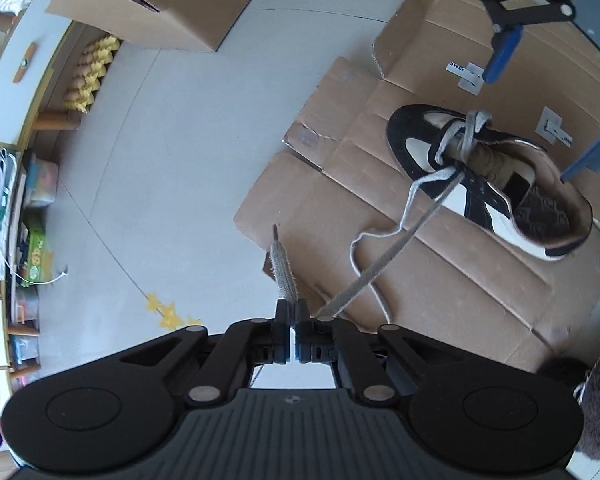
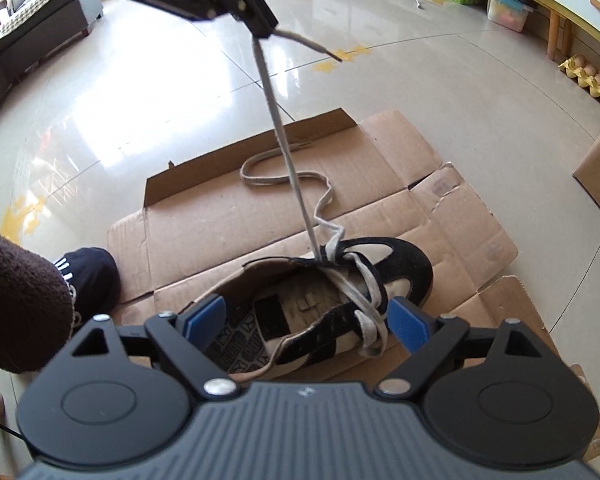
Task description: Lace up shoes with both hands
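Now pinched tight by left gripper (image 1: 293, 322), low in the frame: soft, floppy gray lace (image 1: 384, 260), best held near its stiff tip. Light shoe (image 1: 484, 176) at right on cardboard (image 1: 440, 312). Right gripper (image 2: 306, 320) wide apart around shoe, maybe touching, hard to tell.

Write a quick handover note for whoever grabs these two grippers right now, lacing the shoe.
Left gripper: shut on one lace end, pulled taut up from the shoe.
Right gripper: open, its fingers either side of the shoe, holding nothing.
Shoe lies on flattened cardboard; the other lace end lies slack there.
Done: lower eyelets crossed.
Left: thread upper eyelets, tighten, tie.
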The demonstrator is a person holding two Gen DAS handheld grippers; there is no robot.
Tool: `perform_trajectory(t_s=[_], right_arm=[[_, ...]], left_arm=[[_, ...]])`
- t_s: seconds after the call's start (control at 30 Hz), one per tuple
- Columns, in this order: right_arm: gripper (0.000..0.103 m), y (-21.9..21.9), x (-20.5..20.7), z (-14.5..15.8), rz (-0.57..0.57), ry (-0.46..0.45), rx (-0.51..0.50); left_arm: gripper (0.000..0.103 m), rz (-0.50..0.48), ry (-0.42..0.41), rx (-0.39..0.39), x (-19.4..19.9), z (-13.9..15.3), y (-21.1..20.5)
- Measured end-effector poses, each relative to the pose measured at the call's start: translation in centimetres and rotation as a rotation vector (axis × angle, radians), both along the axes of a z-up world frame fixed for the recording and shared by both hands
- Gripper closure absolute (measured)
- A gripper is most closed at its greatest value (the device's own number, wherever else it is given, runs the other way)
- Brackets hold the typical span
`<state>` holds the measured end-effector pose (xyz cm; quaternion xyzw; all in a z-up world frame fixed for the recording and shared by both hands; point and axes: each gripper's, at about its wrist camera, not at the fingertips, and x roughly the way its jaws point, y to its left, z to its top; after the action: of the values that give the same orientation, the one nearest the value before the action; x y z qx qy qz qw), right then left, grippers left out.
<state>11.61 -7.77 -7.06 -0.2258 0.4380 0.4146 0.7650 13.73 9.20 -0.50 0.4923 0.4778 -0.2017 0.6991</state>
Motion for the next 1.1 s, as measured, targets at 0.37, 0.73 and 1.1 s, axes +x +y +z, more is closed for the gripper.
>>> perform_trajectory(t_s=[0.37,0.73,1.1], right_arm=[[0.013,0.8,-1.1,-0.8,0.046,0.020,-0.007],[0.012,-0.6,-0.5,-1.7,-0.009,0.042,-0.026],[0.013,-0.2,-0.8,-2.0,0.004,0.042,-0.020]], left_arm=[[0.103,0.078,-0.040,0.022,0.3,2.4,2.3],[0.066,-0.200,0.128,-0.154,-2.5,-4.8,-2.3],[0.078,-0.331,0.215,-0.249,-2.1,-11.6,-6.7]])
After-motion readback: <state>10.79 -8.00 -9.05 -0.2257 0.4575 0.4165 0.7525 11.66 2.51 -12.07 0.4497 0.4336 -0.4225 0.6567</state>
